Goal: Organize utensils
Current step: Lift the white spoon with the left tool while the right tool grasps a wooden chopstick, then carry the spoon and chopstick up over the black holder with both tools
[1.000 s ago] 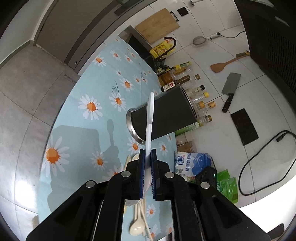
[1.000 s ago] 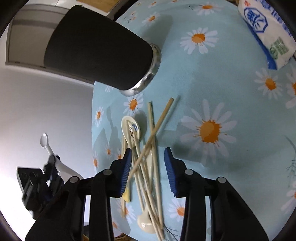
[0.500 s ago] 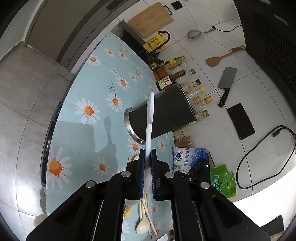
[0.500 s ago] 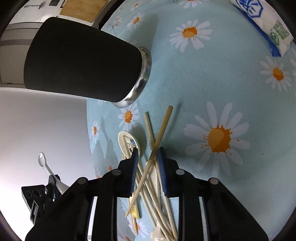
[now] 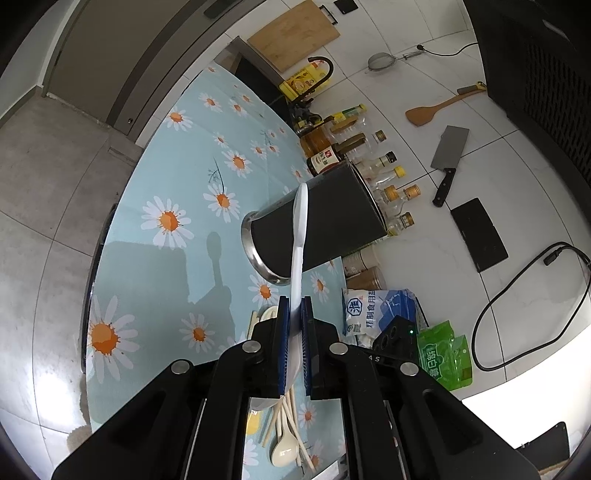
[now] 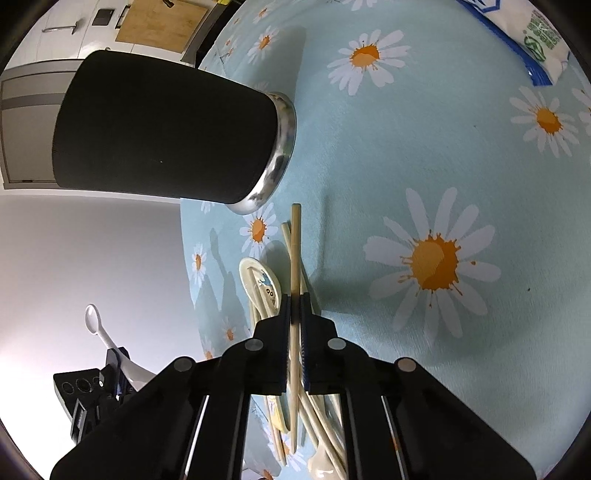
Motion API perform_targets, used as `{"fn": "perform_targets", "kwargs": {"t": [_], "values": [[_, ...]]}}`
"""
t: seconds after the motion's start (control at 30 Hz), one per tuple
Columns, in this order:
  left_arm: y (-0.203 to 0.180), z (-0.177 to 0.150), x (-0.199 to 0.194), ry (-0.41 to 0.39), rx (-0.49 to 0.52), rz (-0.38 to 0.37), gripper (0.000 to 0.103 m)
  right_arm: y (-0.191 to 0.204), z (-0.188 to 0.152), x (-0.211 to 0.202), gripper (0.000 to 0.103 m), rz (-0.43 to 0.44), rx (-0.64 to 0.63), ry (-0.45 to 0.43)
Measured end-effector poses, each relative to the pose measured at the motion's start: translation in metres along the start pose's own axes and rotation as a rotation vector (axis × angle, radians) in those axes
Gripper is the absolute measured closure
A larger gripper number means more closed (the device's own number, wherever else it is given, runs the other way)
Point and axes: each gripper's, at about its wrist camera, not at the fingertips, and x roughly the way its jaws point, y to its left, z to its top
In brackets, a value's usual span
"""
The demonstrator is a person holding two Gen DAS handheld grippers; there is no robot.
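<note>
My left gripper (image 5: 294, 306) is shut on a white plastic spoon (image 5: 300, 229) and holds it above the table, in line with the black utensil holder (image 5: 325, 218). My right gripper (image 6: 294, 299) is shut on a wooden chopstick (image 6: 294, 251), low over a pile of chopsticks and cream spoons (image 6: 266, 288) on the daisy tablecloth (image 6: 424, 155). The holder (image 6: 162, 129) stands just beyond the pile. The left gripper with its spoon (image 6: 96, 325) shows at the lower left of the right wrist view.
Bottles (image 5: 373, 162) line the table's far edge behind the holder. A blue and white bag (image 5: 373, 310) and a green packet (image 5: 443, 354) lie to the right. A cleaver (image 5: 448, 162), wooden spatula (image 5: 436, 110) and cutting board (image 5: 295, 33) are on the wall side.
My right gripper has closed from open onto one chopstick and moved nearer the pile. My left gripper has risen a little with the spoon still held.
</note>
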Motion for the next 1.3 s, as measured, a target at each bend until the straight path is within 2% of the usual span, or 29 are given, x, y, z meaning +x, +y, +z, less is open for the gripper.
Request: {"fn": "perform_targets", "kwargs": {"t": [0.13,0.57,0.97,1.3], "values": [[-0.002,-0.001,0.002,0.002,0.003,0.005,0.098,0.0,-0.012,-0.014,0.097,0.014,-0.012,-0.006],[-0.025,-0.001,0.01,0.001,0.049,0.012,0.098,0.023,-0.011,-0.052,0.097,0.067,-0.122,-0.04],[-0.063,0.003,0.025,-0.019,0.152,0.036,0.098,0.06,-0.005,-0.107,0.097,0.04,-0.344,-0.15],[-0.099,0.017,0.032,-0.065,0.224,0.037,0.098,0.099,0.01,-0.128,0.097,0.042,-0.511,-0.226]]}}
